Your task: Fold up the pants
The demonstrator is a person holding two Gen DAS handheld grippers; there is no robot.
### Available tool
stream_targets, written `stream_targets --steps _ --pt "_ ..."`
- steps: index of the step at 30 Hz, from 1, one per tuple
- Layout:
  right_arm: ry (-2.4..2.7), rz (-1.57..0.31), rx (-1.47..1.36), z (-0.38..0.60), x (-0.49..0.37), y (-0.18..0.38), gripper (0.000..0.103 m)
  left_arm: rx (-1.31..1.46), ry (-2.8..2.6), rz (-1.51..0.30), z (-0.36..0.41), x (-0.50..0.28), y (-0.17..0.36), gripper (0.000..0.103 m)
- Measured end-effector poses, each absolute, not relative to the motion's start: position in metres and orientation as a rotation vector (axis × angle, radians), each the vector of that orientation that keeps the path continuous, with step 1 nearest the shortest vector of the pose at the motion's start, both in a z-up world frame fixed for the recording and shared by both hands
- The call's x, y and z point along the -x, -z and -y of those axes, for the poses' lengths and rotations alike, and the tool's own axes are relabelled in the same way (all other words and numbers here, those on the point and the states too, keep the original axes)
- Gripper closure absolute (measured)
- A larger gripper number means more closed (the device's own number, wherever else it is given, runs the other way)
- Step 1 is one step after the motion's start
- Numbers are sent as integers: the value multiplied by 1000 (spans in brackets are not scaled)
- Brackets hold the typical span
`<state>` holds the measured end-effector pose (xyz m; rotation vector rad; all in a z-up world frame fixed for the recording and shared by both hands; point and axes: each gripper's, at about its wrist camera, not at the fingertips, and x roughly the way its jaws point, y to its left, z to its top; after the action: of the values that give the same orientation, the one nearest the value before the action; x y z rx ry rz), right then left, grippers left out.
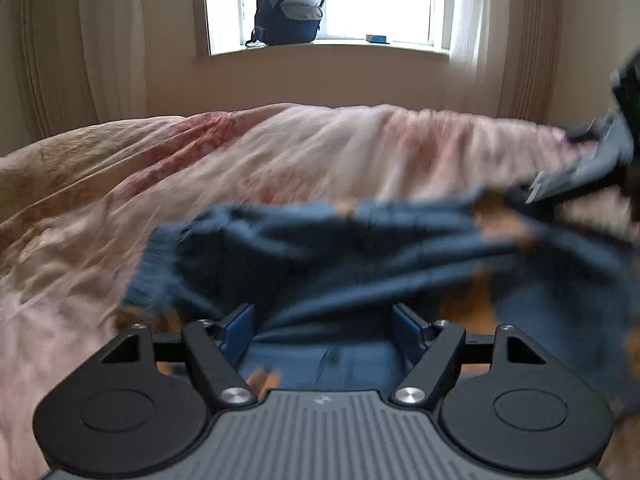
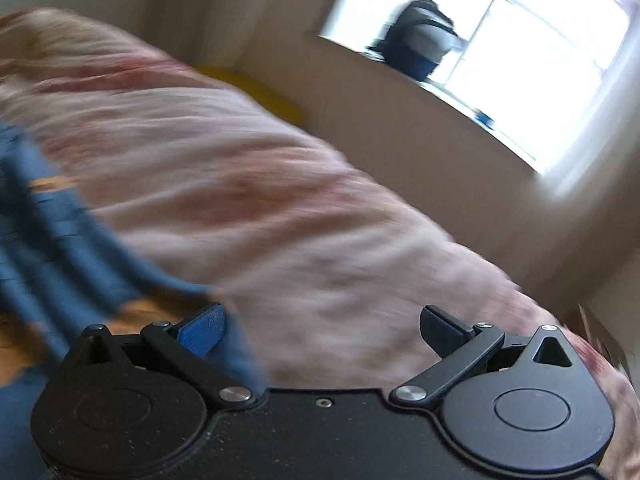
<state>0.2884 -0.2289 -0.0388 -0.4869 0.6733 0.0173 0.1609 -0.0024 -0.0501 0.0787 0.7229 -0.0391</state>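
The blue denim pants [image 1: 320, 248] lie bunched across the pink bedspread [image 1: 280, 152], with frayed hems and orange-brown patches. My left gripper [image 1: 326, 330] is open, its blue pads spread wide with denim lying between and under them, not pinched. In the right wrist view, which is blurred and tilted, the pants [image 2: 52, 240] sit at the left edge. My right gripper [image 2: 324, 328] is open and empty over the bedspread [image 2: 320, 220], with denim beside its left pad. The right gripper body also shows at the far right of the left wrist view [image 1: 628, 92].
A wall with a window is beyond the bed. A dark backpack [image 1: 288, 10] and a small blue box [image 1: 377, 38] stand on the sill. Curtains hang at both sides. Something yellow [image 2: 256, 88] lies at the bed's far edge.
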Motion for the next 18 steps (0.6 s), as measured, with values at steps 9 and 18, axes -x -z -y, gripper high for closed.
stream_targets --steps 9,18 --pt "-165 -608 311 244 -179 11 1 -129 118 -745 -10 -118 23 7" --pt "-277 -634 271 218 -98 43 1 -654 490 -542 55 -128 14 1"
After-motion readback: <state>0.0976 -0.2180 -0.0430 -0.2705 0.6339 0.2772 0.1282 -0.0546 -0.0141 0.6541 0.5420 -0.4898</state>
